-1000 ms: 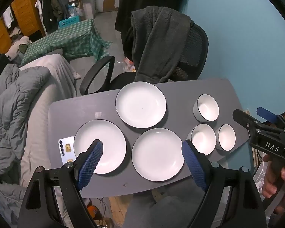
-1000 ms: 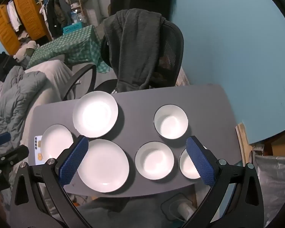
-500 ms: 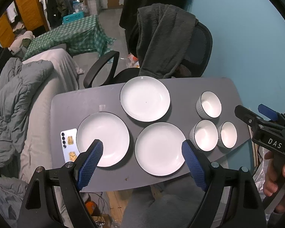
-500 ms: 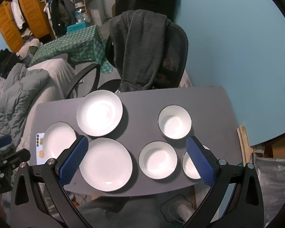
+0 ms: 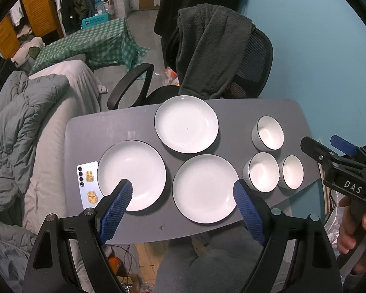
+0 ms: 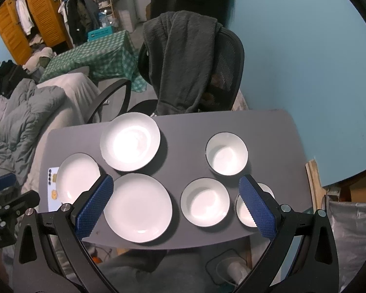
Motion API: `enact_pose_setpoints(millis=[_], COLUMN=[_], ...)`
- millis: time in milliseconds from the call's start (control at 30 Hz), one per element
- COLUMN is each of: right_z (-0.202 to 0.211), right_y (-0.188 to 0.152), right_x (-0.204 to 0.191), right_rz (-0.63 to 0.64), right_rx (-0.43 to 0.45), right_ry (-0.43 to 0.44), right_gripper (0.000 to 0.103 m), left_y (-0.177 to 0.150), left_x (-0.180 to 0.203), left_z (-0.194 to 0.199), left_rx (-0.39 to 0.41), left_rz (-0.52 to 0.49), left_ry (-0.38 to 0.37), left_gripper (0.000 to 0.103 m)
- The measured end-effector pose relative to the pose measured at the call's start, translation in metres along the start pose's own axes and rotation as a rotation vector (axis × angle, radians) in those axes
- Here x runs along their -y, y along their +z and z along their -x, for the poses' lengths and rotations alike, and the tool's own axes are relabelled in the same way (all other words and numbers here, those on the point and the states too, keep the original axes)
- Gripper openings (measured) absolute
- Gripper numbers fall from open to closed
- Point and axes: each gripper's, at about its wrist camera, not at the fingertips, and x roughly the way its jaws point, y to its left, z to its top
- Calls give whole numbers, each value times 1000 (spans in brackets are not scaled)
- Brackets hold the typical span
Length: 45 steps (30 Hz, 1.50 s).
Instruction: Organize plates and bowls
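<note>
A grey table lies below me in a cluttered bedroom, an office chair behind it. I hold my left gripper and right gripper high above it, both with jaws spread wide and empty. Three plates sit ahead of my left jaws; three bowls sit under and beyond my right jaws. Nothing is stacked yet, so I judge I am only surveying. Next I should lower one gripper to a plate's rim and pinch it.
</note>
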Motion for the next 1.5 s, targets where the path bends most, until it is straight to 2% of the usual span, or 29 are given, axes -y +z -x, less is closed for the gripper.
enact_pose_setpoints(millis=[1500], right_z=[-3], right_y=[2], right_x=[-17], right_rz=[41], right_rx=[-21], right_ry=[22], right_gripper=[101], left_y=[-7], left_x=[-14], left_z=[1], left_rx=[-3], left_rz=[14], left_ry=[-15], left_gripper=[86])
